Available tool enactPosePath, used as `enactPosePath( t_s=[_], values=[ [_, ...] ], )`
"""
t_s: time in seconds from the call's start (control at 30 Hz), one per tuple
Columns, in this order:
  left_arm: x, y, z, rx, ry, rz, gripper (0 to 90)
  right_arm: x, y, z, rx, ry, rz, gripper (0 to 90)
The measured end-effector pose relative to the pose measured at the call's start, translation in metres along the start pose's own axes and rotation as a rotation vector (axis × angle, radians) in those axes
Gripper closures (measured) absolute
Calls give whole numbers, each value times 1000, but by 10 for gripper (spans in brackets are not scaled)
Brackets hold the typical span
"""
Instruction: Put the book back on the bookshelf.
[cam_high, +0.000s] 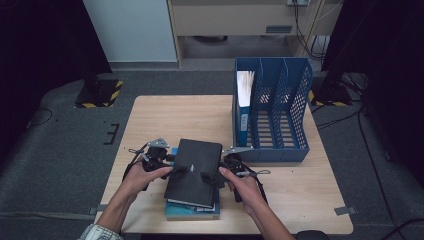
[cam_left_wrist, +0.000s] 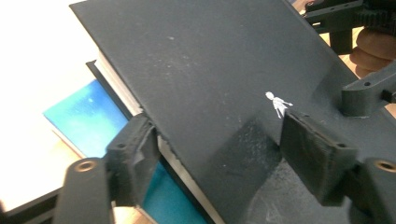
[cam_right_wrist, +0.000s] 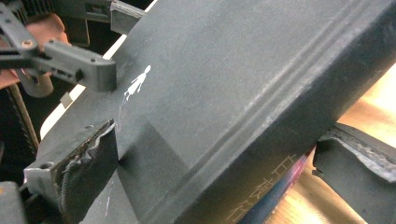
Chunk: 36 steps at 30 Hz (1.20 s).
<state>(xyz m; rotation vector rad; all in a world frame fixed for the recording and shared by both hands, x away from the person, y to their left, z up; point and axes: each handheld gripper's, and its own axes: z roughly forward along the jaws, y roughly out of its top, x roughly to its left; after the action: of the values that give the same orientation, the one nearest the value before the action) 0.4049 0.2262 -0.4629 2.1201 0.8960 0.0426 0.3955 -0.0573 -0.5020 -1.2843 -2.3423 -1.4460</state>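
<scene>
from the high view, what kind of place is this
Probably a lab or studio set up as an office desk: a wooden table, a blue file rack, hazard-taped stand bases and cables on grey carpet.

Your left gripper (cam_high: 172, 167) and right gripper (cam_high: 212, 179) are both matt black, angular builds, each topped by a grey three-cornered plate and trailing a thin black cable. In the gripper views your jaws end in blocky black pads with worn, frayed edges, and round brass-coloured screw heads sit in the arms behind them. A striped sleeve cuff (cam_high: 100, 233) shows on your left forearm.
</scene>
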Motion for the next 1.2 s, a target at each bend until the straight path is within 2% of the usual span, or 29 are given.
enactPosePath(
  t_s=[0.17,0.3,0.4,0.5,0.7,1.2],
  values=[
    [-3,4,-12,-22,18,16,367,9,8,-8,-31,-37,-27,73],
    [-3,8,-21,-35,30,18,408,17,19,-14,-51,-61,-74,121],
    [-1,9,-27,-50,39,14,437,22,27,-16,-47,-80,-101,136],
    [1,10,-33,-65,46,6,470,25,35,-16,-54,-88,-119,157],
    [3,13,-46,-77,54,17,550,33,48,-18,-60,-107,-167,191],
    [2,24,-61,-96,99,37,634,46,70,-24,-72,-151,-264,243]
  ],
)
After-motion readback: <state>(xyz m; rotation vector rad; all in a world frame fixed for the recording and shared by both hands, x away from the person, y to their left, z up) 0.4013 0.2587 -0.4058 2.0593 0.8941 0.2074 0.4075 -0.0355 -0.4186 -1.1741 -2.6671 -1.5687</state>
